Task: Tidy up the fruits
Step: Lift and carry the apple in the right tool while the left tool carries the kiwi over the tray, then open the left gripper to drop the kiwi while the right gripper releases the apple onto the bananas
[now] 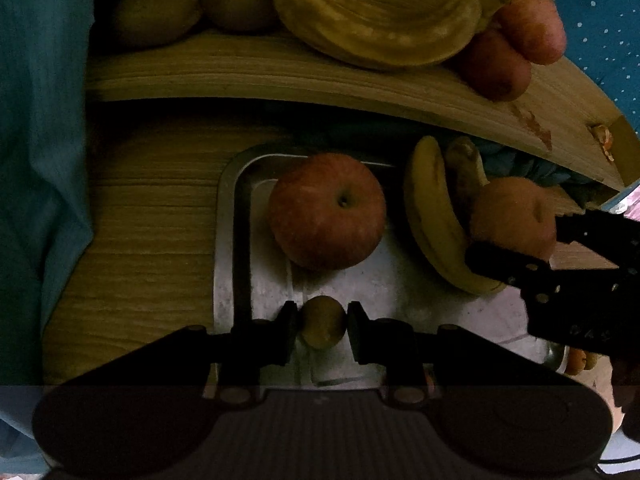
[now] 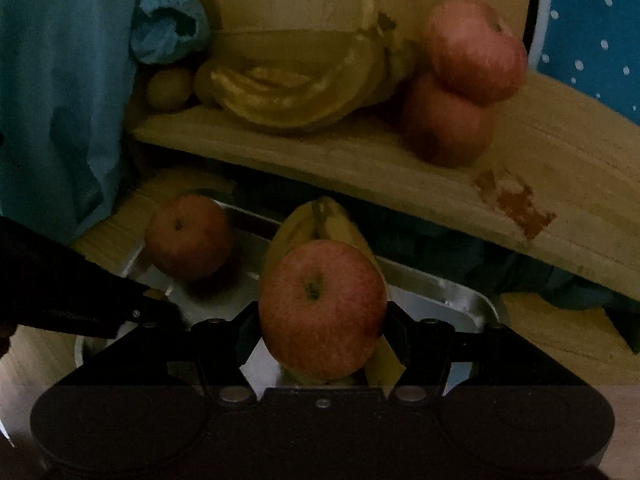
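Dim light. Left gripper [image 1: 322, 322] closed narrow on a kiwi [image 1: 323, 321], one finger pad touching each side, held over the metal tray [image 1: 230, 216]. Just ahead of its fingertips a red apple [image 1: 327, 210] lies in the tray; ahead and right, bananas [image 1: 434, 216].

Right gripper [image 2: 322, 326] clamps a second apple [image 2: 322, 308], jaws spread fairly wide, pads against both flanks, stem end facing up. Bananas directly behind it. Farther ahead, above the tray, a wooden shelf [image 2: 360, 160] carries a banana bunch [image 2: 288, 92], two stacked apples [image 2: 460, 92] and kiwis [image 2: 170, 88].
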Motion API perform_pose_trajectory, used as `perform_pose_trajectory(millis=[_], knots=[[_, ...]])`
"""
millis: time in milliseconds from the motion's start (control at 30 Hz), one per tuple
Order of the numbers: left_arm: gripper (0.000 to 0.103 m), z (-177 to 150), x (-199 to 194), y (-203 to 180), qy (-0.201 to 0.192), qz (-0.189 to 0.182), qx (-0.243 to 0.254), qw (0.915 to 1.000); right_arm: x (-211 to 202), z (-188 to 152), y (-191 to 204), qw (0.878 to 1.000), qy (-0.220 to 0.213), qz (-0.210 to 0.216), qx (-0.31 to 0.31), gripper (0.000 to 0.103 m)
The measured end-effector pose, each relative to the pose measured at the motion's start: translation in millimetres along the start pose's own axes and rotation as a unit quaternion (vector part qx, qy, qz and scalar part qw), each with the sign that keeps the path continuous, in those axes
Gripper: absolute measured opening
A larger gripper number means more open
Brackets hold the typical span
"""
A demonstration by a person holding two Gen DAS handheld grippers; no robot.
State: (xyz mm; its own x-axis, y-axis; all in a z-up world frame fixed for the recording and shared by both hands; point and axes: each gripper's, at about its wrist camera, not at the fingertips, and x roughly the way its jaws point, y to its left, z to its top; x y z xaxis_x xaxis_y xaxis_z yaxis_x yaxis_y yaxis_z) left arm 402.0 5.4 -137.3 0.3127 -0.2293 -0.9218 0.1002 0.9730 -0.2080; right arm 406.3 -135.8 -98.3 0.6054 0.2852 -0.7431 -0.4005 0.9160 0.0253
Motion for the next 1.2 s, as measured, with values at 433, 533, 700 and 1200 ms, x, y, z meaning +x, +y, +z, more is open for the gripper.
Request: perform_pose_trajectory(millis=[433,533,700,1200], knots=[[0.036,2.1,0.6,-6.4,-0.007,0.019,-0.02,0.9996,-3.6,-3.9,-4.4,1.0,-0.023,0.0,0.008,0.067],[0.051,-0.9,-1.8,-8.3,-0.006,0.021,-0.015,0.9997,-4.5,-4.2,-4.8,1.0,-0.025,-0.003,0.009,0.071],[0.059,-4.5,-7.8,-13.1,-0.012,0.026,-0.006,0.9996,-10.5,-7.3,-5.6,0.999,-0.031,-0.006,0.015,0.081],[0.098,-28.9,-57.1,-20.1,-0.067,0.048,0.002,0.9966,-75.0,-41.9,-4.5,0.995,-0.078,-0.04,0.043,0.1]])
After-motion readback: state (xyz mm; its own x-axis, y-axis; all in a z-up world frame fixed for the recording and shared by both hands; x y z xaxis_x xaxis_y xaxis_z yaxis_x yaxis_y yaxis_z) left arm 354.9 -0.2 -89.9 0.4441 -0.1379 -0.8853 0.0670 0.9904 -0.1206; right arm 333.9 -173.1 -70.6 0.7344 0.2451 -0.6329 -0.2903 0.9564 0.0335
